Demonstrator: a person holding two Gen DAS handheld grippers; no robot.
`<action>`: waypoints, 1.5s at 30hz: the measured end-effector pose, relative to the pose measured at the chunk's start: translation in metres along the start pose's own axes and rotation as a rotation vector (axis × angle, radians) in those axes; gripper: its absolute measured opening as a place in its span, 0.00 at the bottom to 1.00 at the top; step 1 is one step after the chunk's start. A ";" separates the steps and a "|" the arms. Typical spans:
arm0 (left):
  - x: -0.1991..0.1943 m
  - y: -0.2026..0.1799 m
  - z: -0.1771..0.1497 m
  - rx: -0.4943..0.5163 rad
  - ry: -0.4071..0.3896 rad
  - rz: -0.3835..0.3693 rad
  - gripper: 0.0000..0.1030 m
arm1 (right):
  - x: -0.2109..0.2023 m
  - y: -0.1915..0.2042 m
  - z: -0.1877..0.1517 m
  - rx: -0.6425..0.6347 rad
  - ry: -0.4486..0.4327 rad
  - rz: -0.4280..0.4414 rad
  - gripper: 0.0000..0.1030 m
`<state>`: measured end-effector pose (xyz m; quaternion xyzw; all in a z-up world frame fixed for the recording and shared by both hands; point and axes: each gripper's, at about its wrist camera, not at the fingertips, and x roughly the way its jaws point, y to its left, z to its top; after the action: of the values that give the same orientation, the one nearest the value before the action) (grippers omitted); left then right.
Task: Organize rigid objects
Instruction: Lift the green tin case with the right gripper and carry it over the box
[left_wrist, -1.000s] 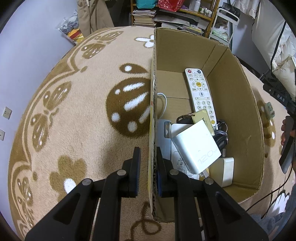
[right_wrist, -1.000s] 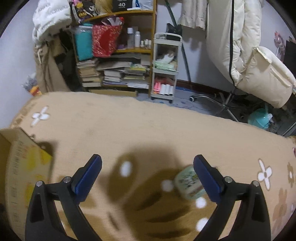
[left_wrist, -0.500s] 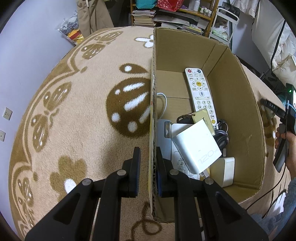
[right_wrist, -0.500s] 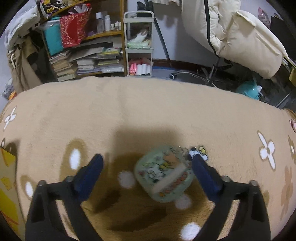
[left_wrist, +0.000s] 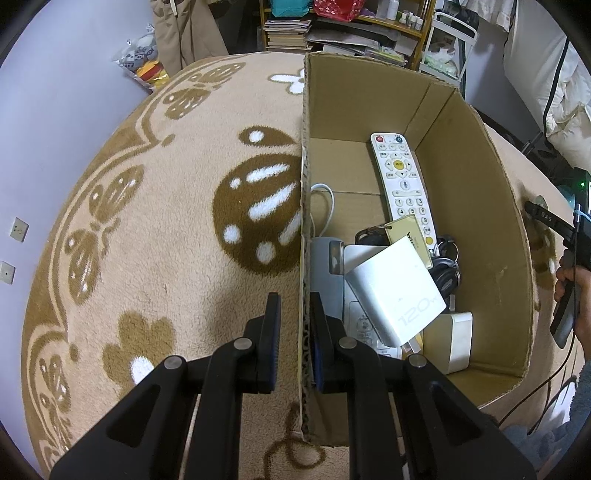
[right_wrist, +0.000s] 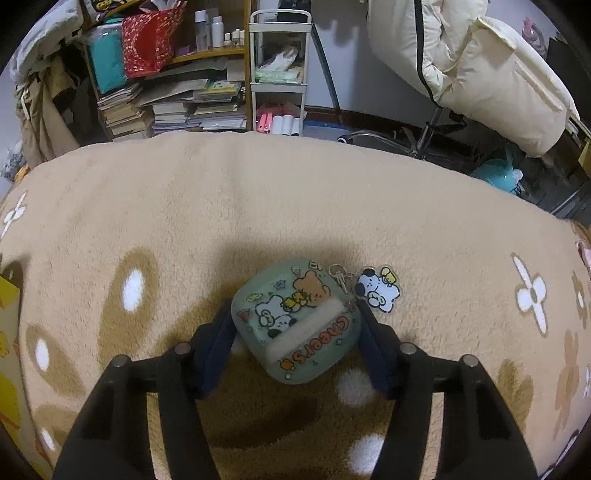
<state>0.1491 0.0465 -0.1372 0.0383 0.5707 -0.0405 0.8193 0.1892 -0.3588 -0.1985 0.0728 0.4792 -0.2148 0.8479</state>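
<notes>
While the left gripper (left_wrist: 294, 325) stays clamped on the box (left_wrist: 476, 206) wall, the right gripper (right_wrist: 295, 334), a second ago wide over bare rug (right_wrist: 295, 206), has been closing, its pads now flanking and apparently touching the green case (right_wrist: 295, 321) on that rug. Beyond lies the case's dog charm (right_wrist: 377, 289). Judged: grasp nearly secured; boxing follows beside the remote (left_wrist: 400, 184).

Rug (right_wrist: 295, 206): fluffy pile cloth, matt. Box (left_wrist: 476, 206) is raw corrugated cardboard w/ rough cut edges; remote (left_wrist: 400, 177) and charger brick (left_wrist: 395, 291) inside look smooth plastic, brick slightly satin. Green case (right_wrist: 295, 325): glossy see-thru plastic, w/ shiny acrylic dog charm (right_wrist: 376, 290) on metal clip.
</notes>
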 end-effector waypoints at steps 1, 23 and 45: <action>0.000 0.000 0.000 0.001 0.000 0.001 0.14 | -0.001 0.000 -0.001 0.001 -0.003 0.001 0.65; 0.001 0.002 0.001 -0.007 0.005 -0.005 0.13 | -0.059 -0.018 -0.025 0.127 -0.047 0.127 0.65; 0.002 0.004 0.002 -0.022 0.009 -0.019 0.13 | -0.209 0.138 -0.014 -0.150 -0.289 0.502 0.65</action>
<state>0.1527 0.0506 -0.1383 0.0238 0.5750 -0.0417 0.8167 0.1450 -0.1686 -0.0411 0.0947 0.3351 0.0294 0.9369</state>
